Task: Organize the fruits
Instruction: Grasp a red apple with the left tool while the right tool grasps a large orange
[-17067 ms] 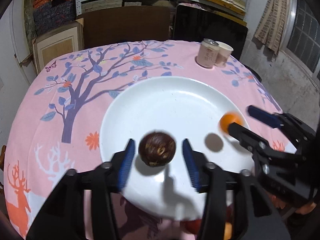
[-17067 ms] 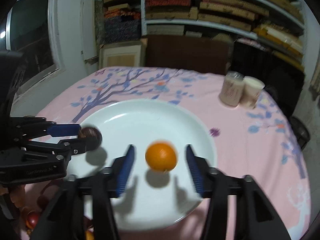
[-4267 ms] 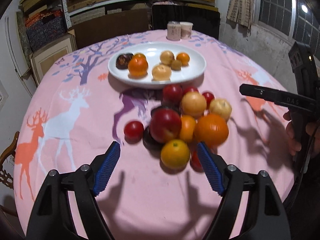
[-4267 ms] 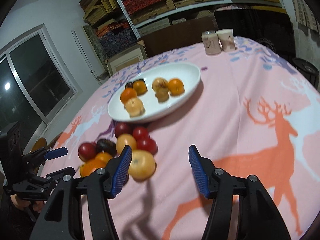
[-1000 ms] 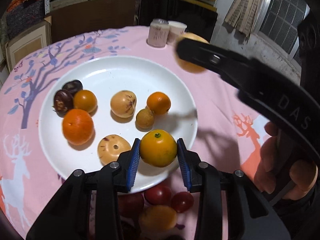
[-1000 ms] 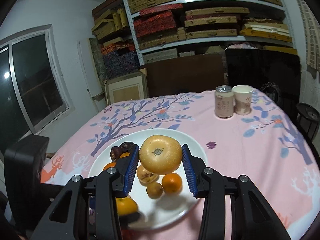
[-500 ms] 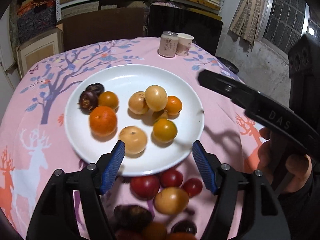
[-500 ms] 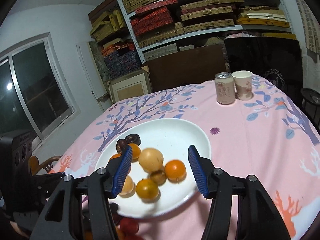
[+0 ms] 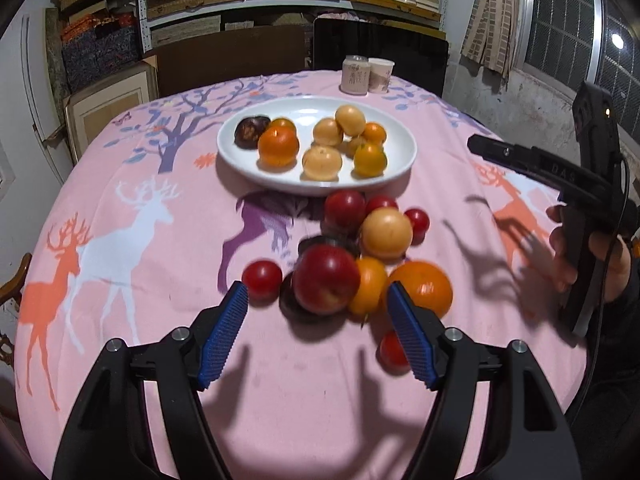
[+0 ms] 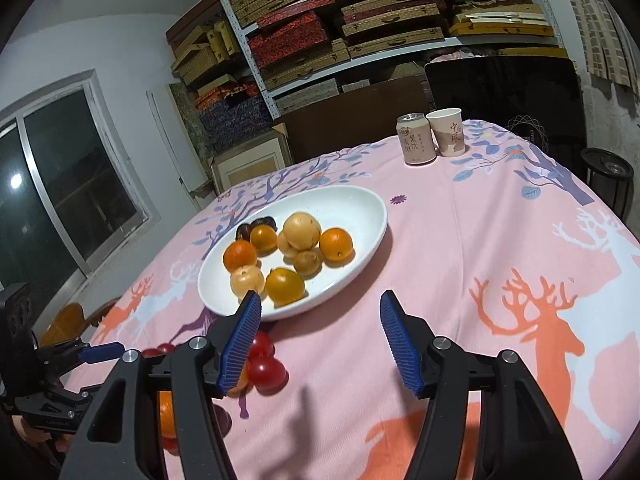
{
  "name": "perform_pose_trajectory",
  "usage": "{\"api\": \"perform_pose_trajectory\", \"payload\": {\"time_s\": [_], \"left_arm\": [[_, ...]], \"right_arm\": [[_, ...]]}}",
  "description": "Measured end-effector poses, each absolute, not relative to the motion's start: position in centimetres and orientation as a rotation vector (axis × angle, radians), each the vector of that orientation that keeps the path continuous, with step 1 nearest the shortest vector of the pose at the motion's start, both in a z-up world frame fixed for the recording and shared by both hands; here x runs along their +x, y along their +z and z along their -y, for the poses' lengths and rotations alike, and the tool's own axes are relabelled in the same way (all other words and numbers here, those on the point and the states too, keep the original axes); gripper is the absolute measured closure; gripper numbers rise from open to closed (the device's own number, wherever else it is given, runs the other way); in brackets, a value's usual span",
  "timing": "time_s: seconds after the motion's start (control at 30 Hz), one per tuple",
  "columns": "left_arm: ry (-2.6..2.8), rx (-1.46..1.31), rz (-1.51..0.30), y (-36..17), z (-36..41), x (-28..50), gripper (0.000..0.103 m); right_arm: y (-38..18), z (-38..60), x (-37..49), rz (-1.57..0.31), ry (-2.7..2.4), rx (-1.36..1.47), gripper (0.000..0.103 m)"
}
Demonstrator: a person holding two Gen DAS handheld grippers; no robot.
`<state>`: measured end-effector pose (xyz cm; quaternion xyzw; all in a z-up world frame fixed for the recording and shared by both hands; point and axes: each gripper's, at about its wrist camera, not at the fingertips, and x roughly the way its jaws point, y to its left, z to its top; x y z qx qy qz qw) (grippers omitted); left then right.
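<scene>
A white plate [image 9: 404,142] [image 10: 368,208] holds several orange, yellow and dark fruits. A pile of loose fruit lies on the pink cloth in front of it: a big red apple [image 9: 326,280], a large orange [image 9: 422,288], a yellow fruit [image 9: 386,234] and small red ones [image 10: 266,372]. My left gripper [image 9: 318,304] is open and empty, its blue pads on either side of the red apple, above the cloth. My right gripper [image 10: 320,312] is open and empty, near the plate's front rim; it also shows in the left wrist view [image 9: 560,176].
A drink can [image 10: 416,140] and a paper cup [image 10: 450,132] stand at the table's far edge. Shelves of boxes and dark boards stand behind the table. A chair back [image 9: 12,284] is at the left edge. The round table drops off on all sides.
Both grippers let go of their fruit onto the plate and pulled back. The left gripper now hovers over the loose pile.
</scene>
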<state>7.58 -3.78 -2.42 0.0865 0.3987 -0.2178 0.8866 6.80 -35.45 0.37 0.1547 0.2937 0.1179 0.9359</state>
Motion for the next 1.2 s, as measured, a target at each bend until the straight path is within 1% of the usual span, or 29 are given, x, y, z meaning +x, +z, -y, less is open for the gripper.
{"api": "perform_pose_trajectory", "payload": {"time_s": [0.27,0.3,0.33,0.37,0.4,0.47,0.6,0.7,0.77,0.87,1.0,1.07,1.2], "left_arm": [[-0.394,0.187,-0.785,-3.3,4.5,8.5,0.033],[-0.398,0.192,-0.781,-3.4,4.8,8.7,0.035],[-0.408,0.198,-0.781,-3.6,5.2,8.8,0.042],[-0.422,0.206,-0.786,-3.9,5.5,8.9,0.046],[-0.443,0.207,-0.791,-4.1,5.7,8.9,0.057],[-0.45,0.208,-0.781,-4.1,5.8,8.8,0.062],[-0.46,0.162,-0.779,-4.2,5.0,8.6,0.063],[-0.442,0.086,-0.739,-3.6,3.4,8.3,0.063],[-0.43,0.037,-0.735,-3.5,2.3,8.4,0.063],[-0.41,-0.022,-0.764,-3.9,1.2,9.0,0.063],[-0.41,-0.018,-0.786,-4.2,1.4,9.3,0.063],[-0.415,-0.019,-0.788,-4.2,1.4,9.3,0.063],[-0.418,-0.024,-0.79,-4.2,1.4,9.3,0.063]], "right_arm": [[-0.1,35.2,6.2,-0.611,0.235,0.298,0.041],[-0.1,35.2,6.3,-0.612,0.232,0.3,0.041],[-0.1,35.3,6.3,-0.612,0.23,0.3,0.041],[-0.1,35.3,6.3,-0.613,0.228,0.298,0.041],[-0.2,35.3,6.3,-0.614,0.228,0.297,0.041],[-0.2,35.2,6.4,-0.621,0.231,0.295,0.041],[-0.2,34.9,6.4,-0.621,0.259,0.288,0.041],[0.1,34.0,5.9,-0.618,0.346,0.282,0.041],[0.4,32.6,5.3,-0.641,0.453,0.268,0.041],[0.4,29.0,3.5,-0.684,0.614,0.175,0.041],[0.4,25.0,1.6,-0.7,0.654,0.035,0.041],[0.5,24.2,1.7,-0.706,0.657,0.03,0.041],[-0.3,22.9,2.6,-0.782,0.624,0.009,0.041]]}}
